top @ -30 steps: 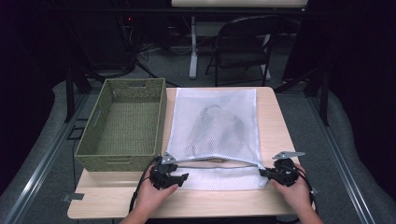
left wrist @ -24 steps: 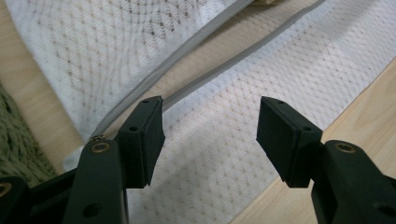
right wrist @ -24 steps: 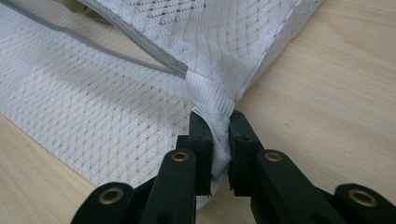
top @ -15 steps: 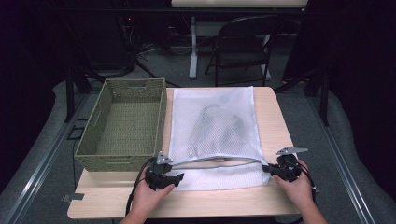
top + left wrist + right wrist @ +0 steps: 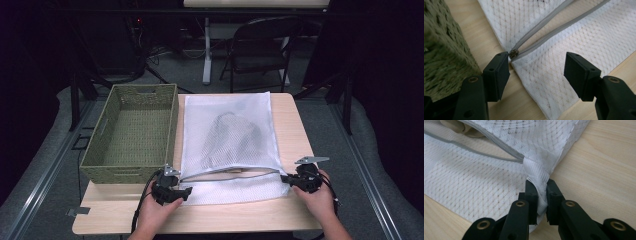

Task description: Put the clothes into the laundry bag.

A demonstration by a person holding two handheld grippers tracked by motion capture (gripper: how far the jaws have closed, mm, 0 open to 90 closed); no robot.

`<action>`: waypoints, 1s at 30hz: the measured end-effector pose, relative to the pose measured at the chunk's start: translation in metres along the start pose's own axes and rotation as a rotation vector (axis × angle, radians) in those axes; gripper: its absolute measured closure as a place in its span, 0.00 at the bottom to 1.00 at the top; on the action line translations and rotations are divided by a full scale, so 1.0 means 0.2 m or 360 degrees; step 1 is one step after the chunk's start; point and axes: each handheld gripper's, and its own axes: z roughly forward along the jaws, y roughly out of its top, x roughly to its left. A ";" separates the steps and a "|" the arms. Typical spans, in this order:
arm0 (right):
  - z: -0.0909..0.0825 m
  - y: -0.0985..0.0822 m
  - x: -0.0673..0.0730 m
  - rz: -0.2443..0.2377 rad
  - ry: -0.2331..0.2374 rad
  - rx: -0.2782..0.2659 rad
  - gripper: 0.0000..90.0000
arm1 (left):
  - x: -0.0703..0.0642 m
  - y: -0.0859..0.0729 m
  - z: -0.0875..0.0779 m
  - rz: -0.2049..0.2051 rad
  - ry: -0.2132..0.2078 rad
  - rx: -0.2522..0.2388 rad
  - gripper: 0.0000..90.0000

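While left gripper [image 5: 536,72] gapes, right gripper [image 5: 541,197] fingers on mesh bag [image 5: 534,142].

Folding chair [image 5: 260,47] beyond table [image 5: 295,115]

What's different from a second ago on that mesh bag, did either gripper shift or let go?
The left gripper slid slightly left and toward the person along the table edge, open beside the zipper pull. The right gripper stayed clamped on the mesh laundry bag corner tab. The wicker basket didn't move.
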 end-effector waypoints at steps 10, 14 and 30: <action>0.00 0.00 0.00 -0.0006 0.0004 0.0000 0.91 | -0.01 -0.01 0.05 0.0013 0.0014 0.0065 0.39; 0.01 0.00 0.00 -0.0009 0.0013 0.0006 0.91 | -0.02 -0.01 0.05 0.0061 0.0036 0.0074 0.38; 0.01 0.00 0.03 -0.0064 -0.0008 0.0015 0.91 | -0.07 -0.01 0.07 0.0139 0.0113 0.0043 0.51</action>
